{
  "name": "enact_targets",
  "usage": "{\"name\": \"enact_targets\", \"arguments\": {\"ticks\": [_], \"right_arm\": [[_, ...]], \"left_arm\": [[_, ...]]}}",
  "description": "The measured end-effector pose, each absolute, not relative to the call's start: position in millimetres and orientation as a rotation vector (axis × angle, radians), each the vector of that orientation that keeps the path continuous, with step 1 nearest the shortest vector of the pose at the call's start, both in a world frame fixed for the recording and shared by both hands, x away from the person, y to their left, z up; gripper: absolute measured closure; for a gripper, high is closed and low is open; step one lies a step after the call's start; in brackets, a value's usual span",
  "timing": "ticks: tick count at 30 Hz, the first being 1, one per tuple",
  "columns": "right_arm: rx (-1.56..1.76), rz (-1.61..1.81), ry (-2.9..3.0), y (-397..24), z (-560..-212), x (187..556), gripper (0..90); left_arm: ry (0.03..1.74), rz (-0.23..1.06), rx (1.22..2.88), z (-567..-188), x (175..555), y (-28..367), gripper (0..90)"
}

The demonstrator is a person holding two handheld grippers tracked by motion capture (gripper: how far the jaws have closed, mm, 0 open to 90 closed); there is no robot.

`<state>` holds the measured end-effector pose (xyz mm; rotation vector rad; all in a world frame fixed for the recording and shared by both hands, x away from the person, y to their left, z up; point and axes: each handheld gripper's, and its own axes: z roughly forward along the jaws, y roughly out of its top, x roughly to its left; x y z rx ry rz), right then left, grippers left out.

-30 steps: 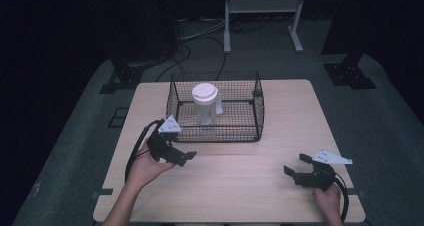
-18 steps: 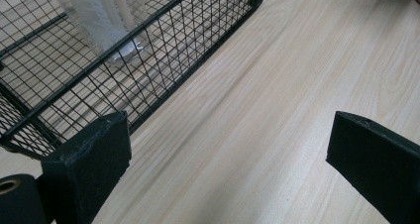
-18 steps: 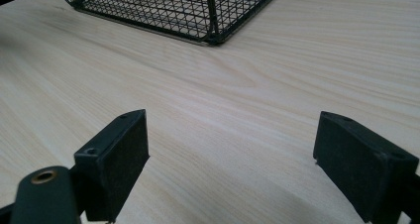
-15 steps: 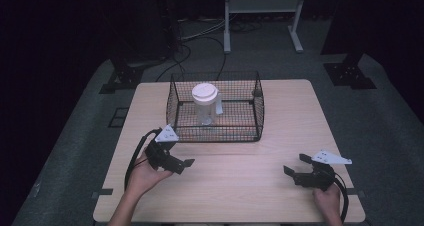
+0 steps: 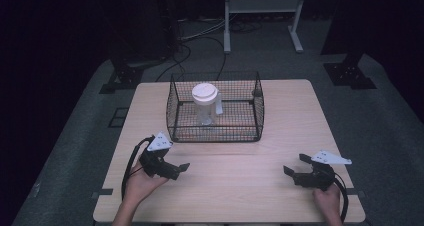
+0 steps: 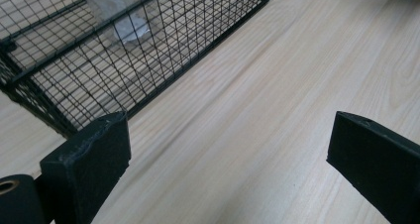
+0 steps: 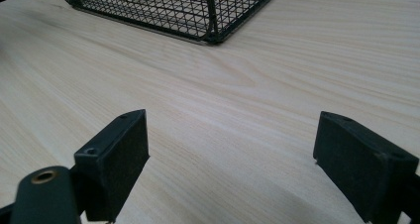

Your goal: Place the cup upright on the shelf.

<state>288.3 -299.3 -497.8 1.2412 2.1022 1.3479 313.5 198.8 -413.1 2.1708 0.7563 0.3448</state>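
Note:
A black wire basket [image 5: 215, 131] stands on the far middle of the wooden table [image 5: 300, 116]. Inside it is an upright clear cup with a white lid [image 5: 205, 97]. My left gripper [image 5: 179, 170] is open and empty, low over the table in front of the basket's left corner. In the left gripper view its jaws [image 6: 228, 149] stand wide apart over bare wood, with the basket [image 6: 99, 60] and the cup's base [image 6: 126, 21] ahead on the left. My right gripper [image 5: 295, 164] is open near the front right; its jaws [image 7: 233, 149] hold nothing, and the basket's corner [image 7: 198, 6] lies ahead.
Bare wood stretches between the two grippers and in front of the basket. Cables trail from both grippers toward the table's near edge. Beyond the table, a white metal stand [image 5: 262, 8] and dark equipment feet [image 5: 350, 73] rest on the grey floor.
My left gripper has drawn back from the basket's front left corner toward the near edge of the table. The right gripper has stayed put.

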Motion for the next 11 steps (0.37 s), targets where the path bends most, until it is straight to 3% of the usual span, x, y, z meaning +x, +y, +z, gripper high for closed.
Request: {"name": "enact_targets", "arguments": {"ticks": [11], "right_arm": [[1.238, 1.352, 2.099, -299.8, -497.9, 288.4, 12.9]], "left_arm": [[0.79, 0.405, 2.047, -444.1, 294.3, 216.6, 1.6]]}}
